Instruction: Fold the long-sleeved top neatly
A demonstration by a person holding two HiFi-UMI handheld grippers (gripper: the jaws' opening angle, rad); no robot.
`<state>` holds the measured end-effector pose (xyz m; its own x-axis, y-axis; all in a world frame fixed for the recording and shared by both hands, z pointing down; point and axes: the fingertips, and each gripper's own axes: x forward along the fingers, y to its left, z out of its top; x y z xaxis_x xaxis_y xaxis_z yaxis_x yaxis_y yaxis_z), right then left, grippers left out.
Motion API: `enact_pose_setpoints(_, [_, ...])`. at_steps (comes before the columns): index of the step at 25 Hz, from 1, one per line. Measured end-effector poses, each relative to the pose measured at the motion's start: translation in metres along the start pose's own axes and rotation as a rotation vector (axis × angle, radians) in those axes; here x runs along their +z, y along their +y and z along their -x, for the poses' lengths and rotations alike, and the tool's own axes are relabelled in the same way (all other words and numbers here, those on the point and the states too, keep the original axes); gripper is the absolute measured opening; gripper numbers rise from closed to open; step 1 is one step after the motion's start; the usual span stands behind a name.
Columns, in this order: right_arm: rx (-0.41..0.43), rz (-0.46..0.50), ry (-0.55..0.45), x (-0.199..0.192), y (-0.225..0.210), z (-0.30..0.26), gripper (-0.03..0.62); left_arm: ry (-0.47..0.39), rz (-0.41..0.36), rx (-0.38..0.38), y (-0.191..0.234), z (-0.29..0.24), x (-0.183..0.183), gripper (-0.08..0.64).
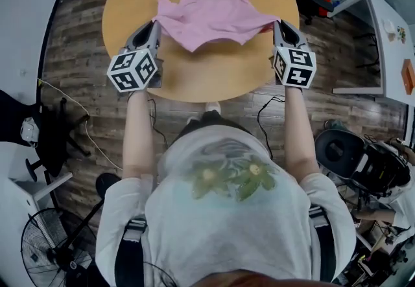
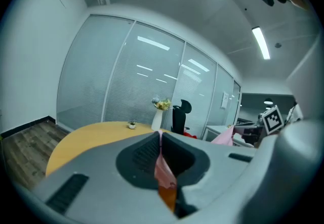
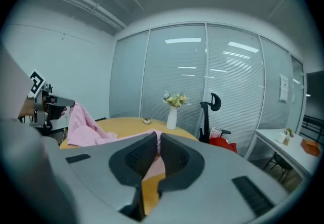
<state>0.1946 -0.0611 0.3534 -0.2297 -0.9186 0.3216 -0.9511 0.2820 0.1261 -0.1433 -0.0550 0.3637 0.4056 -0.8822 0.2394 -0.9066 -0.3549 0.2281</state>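
Observation:
A pink long-sleeved top [image 1: 207, 19] hangs stretched between my two grippers above the round wooden table [image 1: 214, 78], its middle sagging in a fold. My left gripper [image 1: 155, 22] is shut on the top's left edge; pink cloth [image 2: 163, 170] shows pinched between its jaws. On the right edge my right gripper [image 1: 277, 23] is shut, with pink cloth [image 3: 154, 160] between its jaws and the rest of the top [image 3: 83, 126] draping to the left. Both grippers point nearly level, away from the person.
A white vase of flowers [image 3: 173, 112] and a tiny potted plant [image 3: 147, 120] stand on the table's far side. A black office chair [image 3: 210, 122] with something red on it stands behind the table. Another chair [image 1: 356, 156] and a fan [image 1: 45, 243] stand on the floor near the person.

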Motion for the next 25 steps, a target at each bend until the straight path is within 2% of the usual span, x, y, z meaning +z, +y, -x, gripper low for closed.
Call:
enact_pose_setpoints(5, [-0.041, -0.032, -0.139, 0.049, -0.004, 0.031, 0.035, -0.144, -0.008, 0.014, -0.007, 0.028, 0.046, 0.015])
enact_pose_setpoints(9, [-0.069, -0.028, -0.242, 0.084, -0.011, 0.055, 0.034, -0.262, -0.056, 0.011, -0.022, 0.049, 0.086, 0.015])
enact_pose_setpoints(14, [-0.101, -0.023, -0.28, 0.098, -0.028, 0.069, 0.035, -0.339, -0.1, 0.033, -0.031, 0.064, 0.112, 0.015])
enact_pose_setpoints(22, [-0.133, -0.004, -0.494, 0.147, -0.037, 0.133, 0.035, -0.531, -0.124, 0.068, -0.052, 0.117, 0.158, 0.015])
enact_pose_setpoints(25, [-0.128, 0.0, -0.532, 0.159, -0.045, 0.126, 0.035, -0.576, -0.137, 0.084, -0.053, 0.12, 0.176, 0.015])
